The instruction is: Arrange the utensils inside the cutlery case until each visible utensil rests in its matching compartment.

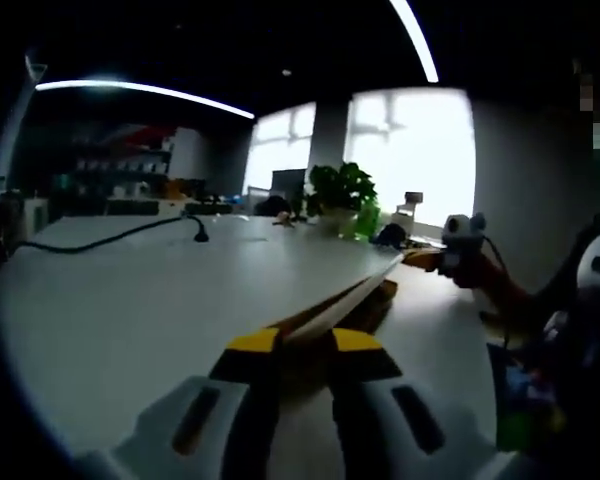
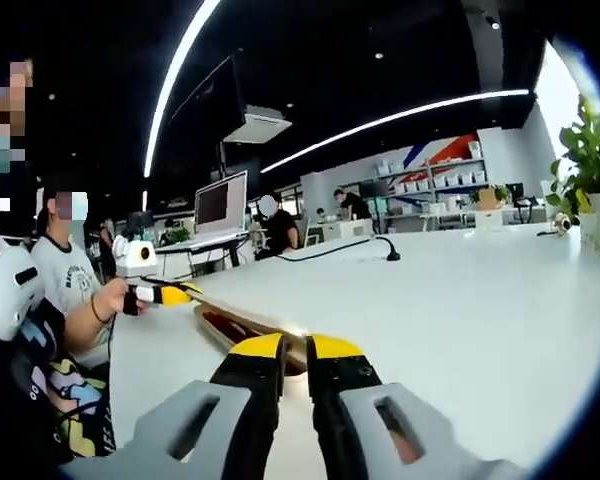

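Your left gripper [image 1: 305, 340] sits closest in the left gripper view, its yellow-tipped jaws drawn in on the near end of the cutlery case [image 1: 352, 298]. The case runs away from those tips toward 2 o'clock as a long, thin, pale wooden shape, seen almost edge-on above the white table [image 1: 130, 300]. At its far end, your right gripper [image 1: 460, 250] meets it. You cannot tell from this angle what lies inside the case, and no utensil can be made out.

Beyond the case, at 12 o'clock, a leafy plant [image 1: 340, 190] stands in front of bright windows [image 1: 410, 150]. A black cable [image 1: 110, 238] trails across the tabletop at 10 o'clock.

In the right gripper view, your right gripper [image 2: 295, 348] has its jaws nearly together, pinched on the case's [image 2: 242, 325] end rim. From there the case stretches toward 10 o'clock, showing a wooden wall and a dark hollow whose contents are too dim to read. Your left gripper [image 2: 165, 293] holds the opposite end, with a hand [image 2: 110, 298] wrapped around its handle.

The table [image 2: 460, 300] spreads out to 3 o'clock. A monitor [image 2: 220, 203] stands at 11 o'clock, a cable [image 2: 340, 248] lies at 12 o'clock, and a plant [image 2: 590, 150] rises at the 3 o'clock edge.
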Motion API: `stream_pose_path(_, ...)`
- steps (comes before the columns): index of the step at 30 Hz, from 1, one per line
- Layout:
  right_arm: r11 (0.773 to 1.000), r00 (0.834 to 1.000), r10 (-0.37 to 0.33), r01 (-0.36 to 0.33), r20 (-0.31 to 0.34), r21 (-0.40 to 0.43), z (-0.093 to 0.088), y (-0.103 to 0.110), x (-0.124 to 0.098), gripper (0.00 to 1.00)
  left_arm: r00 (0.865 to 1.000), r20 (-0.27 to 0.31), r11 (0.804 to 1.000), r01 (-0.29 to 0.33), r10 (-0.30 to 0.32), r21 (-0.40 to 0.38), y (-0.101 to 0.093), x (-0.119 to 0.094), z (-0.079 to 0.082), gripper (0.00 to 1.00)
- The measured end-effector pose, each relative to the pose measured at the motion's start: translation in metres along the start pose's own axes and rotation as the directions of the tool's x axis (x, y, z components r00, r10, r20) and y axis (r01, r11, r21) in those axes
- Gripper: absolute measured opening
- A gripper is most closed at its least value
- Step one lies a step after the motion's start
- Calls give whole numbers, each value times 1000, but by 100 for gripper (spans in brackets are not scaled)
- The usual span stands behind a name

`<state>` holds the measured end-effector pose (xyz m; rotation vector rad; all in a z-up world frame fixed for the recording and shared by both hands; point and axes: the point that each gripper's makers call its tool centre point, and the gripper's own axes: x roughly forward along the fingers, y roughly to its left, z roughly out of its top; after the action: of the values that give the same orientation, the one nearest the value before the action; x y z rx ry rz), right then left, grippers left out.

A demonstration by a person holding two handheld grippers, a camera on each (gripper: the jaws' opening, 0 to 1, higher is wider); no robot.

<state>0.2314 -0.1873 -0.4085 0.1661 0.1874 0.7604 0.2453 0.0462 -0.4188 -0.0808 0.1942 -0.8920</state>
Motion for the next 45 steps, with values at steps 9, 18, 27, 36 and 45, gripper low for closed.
stream_pose_path(9, 985, 999, 26, -21, -27, 174, -10, 7, -7, 25, 1000, 5, 1000, -11, 11, -6, 0, -4, -3, 21)
stream_pose_path(18, 781, 988, 144, -143, 48, 608, -4, 19, -11, 38, 1000, 3, 1000, -15, 15, 5, -1, -5, -5, 24)
stream_pose_path(27, 666, 983, 184, -142, 23, 732, -7, 20, 0, 36, 1000, -2, 1000, -4, 4, 15, -5, -6, -7, 25)
stream_pose_path(36, 611, 983, 181, -121, 11, 782, -9, 16, 2, 25, 1000, -9, 1000, 9, -9, 17, -7, -8, -8, 25)
stream_pose_path(45, 557, 983, 186, -104, -2, 824, -14, 26, -4, 13, 1000, -11, 1000, 21, -21, 13, -11, -8, -9, 25)
